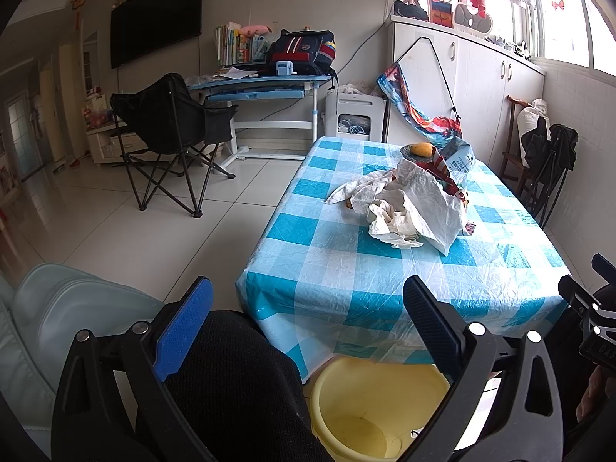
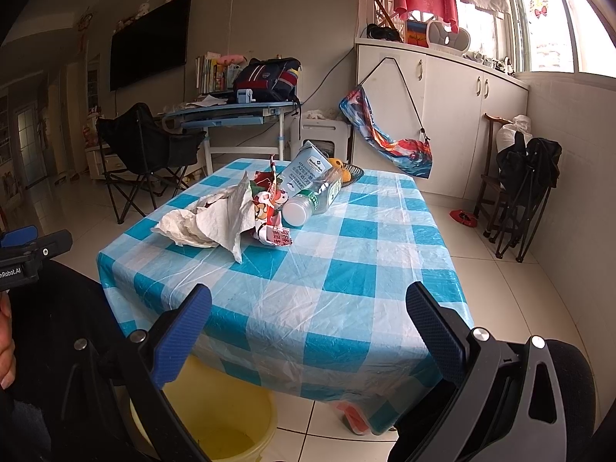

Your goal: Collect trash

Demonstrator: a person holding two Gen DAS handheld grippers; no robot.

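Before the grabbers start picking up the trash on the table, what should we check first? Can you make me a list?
1. Left gripper open: ok.
2. Right gripper open: ok.
3. Both holding nothing: ok.
4. Yellow bucket ready below the table edge, nothing in it: ok.
5. Trash pile within view, crumpled paper, plastic bottle, milk carton: ok.
6. Fingers close enough to grab the pile: not ok, they hang short of the table.

Both my tongs held low off the table's near edge: left tongs (image 1: 308, 331) jaws spread wide, empty; right tongs (image 2: 308, 331) likewise agape, empty.
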